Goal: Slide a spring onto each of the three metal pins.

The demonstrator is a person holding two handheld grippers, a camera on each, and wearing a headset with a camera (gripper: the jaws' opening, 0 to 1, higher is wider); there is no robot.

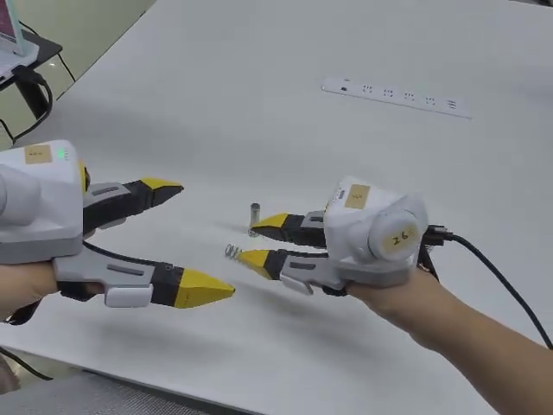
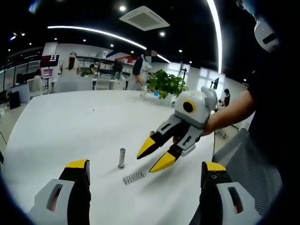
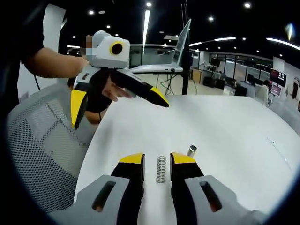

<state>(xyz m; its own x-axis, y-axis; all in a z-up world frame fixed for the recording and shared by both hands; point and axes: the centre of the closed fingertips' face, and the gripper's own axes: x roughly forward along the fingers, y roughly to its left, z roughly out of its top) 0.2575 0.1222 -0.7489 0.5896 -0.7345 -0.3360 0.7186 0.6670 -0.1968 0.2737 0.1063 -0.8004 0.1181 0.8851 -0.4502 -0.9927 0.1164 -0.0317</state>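
Left gripper (image 1: 207, 239) spread wide, right gripper (image 1: 246, 240) aimed at spring (image 1: 232, 252)

Spring (image 1: 232, 252) at R gripper (image 1: 253, 240) tips, pin (image 1: 255, 213) close by

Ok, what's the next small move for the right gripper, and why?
Probably close the right gripper on the spring: it lies flat between the open jaws, ungripped, and the pin stands bare just beside it.
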